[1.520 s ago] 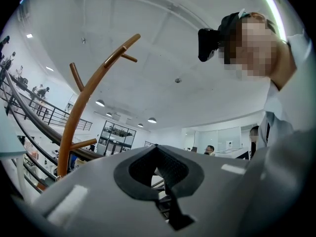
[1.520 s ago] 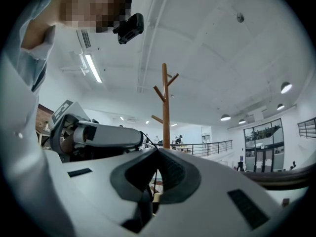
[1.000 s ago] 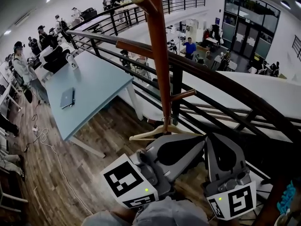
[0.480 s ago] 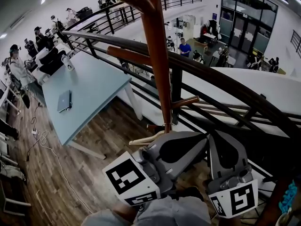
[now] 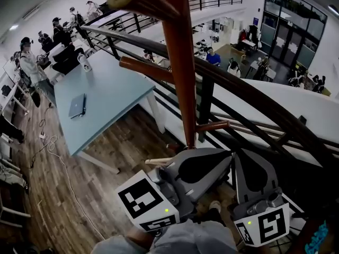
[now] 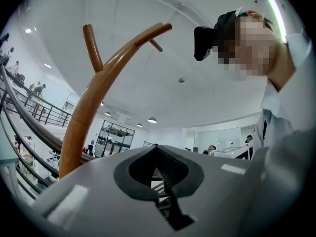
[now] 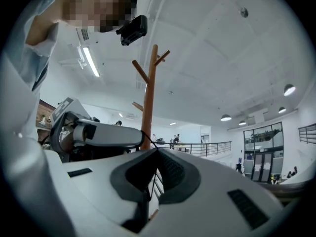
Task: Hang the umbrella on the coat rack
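The coat rack is a brown wooden pole (image 5: 180, 73) with angled pegs (image 5: 143, 1), standing right in front of me by the railing. No umbrella shows in any view. My left gripper (image 5: 228, 157) is low in the head view, jaws shut and pointing toward the pole's foot. My right gripper (image 5: 239, 153) sits just beside it, also shut. In the left gripper view the pole (image 6: 84, 117) rises at the left, past the shut left gripper (image 6: 156, 145). In the right gripper view the pole (image 7: 149, 98) stands behind the shut right gripper (image 7: 157, 149). A thin dark line I cannot identify runs from those tips.
A dark metal railing (image 5: 249, 89) curves just behind the rack, with an open lower floor beyond it. A pale blue table (image 5: 106, 94) with a laptop (image 5: 77, 106) stands at the left on the wooden floor (image 5: 58, 194). Several people (image 5: 29, 62) are at the far left.
The rack's pole and top peg loom larger and nearer in the head view. Both grippers stay shut in about the same low place.
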The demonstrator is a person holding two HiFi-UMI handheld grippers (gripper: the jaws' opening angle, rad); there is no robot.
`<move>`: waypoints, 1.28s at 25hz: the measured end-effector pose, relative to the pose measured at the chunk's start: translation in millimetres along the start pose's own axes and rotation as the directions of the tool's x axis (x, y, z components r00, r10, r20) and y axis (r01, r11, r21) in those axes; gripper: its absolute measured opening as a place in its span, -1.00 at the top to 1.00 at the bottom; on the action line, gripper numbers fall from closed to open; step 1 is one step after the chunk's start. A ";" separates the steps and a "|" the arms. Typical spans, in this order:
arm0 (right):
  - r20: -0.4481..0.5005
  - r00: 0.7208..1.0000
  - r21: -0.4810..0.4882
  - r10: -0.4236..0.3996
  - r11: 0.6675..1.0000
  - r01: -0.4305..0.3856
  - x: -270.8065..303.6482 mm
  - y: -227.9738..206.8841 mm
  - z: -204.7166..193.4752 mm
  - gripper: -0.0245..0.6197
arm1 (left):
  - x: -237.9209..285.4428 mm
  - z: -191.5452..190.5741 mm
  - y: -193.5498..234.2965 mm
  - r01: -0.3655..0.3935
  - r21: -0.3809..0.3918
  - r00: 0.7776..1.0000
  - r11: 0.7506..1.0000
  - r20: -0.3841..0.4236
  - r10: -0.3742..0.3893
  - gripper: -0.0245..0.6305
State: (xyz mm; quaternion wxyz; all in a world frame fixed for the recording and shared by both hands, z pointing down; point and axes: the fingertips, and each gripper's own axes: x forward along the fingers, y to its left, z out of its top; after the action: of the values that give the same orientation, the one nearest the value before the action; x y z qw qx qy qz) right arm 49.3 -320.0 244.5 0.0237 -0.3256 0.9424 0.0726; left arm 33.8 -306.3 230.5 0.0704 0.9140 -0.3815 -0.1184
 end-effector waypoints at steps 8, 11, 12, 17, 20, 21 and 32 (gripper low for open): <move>0.008 0.994 -0.002 0.105 0.994 -0.105 8.7 -19.3 -4.1 0.92 | 17.8 -2.2 11.9 -0.115 0.015 0.993 0.993 0.026 0.114 0.92; 0.004 0.989 -0.005 0.148 0.989 -0.148 39.2 -16.4 -1.4 0.92 | 11.9 9.5 39.0 -0.170 0.013 0.985 0.985 0.037 0.169 0.92; 0.003 0.987 -0.006 0.159 0.987 -0.159 47.8 -15.6 -0.3 0.92 | 10.1 13.2 46.5 -0.184 0.012 0.982 0.983 0.038 0.184 0.92; 0.003 0.978 -0.003 0.210 0.978 -0.210 66.7 -15.6 0.4 0.92 | 7.9 19.1 63.2 -0.249 0.015 0.968 0.968 0.039 0.248 0.92; 0.003 0.970 0.003 0.243 0.970 -0.243 77.4 -12.6 -2.2 0.92 | 3.6 19.7 73.5 -0.290 0.014 0.956 0.957 0.038 0.290 0.92; 0.004 0.968 0.003 0.251 0.968 -0.251 79.1 -11.9 -3.5 0.92 | 2.6 19.2 75.6 -0.302 0.015 0.953 0.953 0.038 0.301 0.92; 0.014 0.944 0.008 0.328 0.944 -0.328 86.0 -33.8 -1.7 0.92 | 23.6 21.7 83.9 -0.408 0.049 0.913 0.911 0.034 0.407 0.92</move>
State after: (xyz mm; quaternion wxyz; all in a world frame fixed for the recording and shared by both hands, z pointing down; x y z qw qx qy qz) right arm 2.4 -399.0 234.2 0.0190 -0.1635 0.9837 0.0727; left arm -13.1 -382.6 224.1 0.0642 0.8145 -0.5677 -0.1012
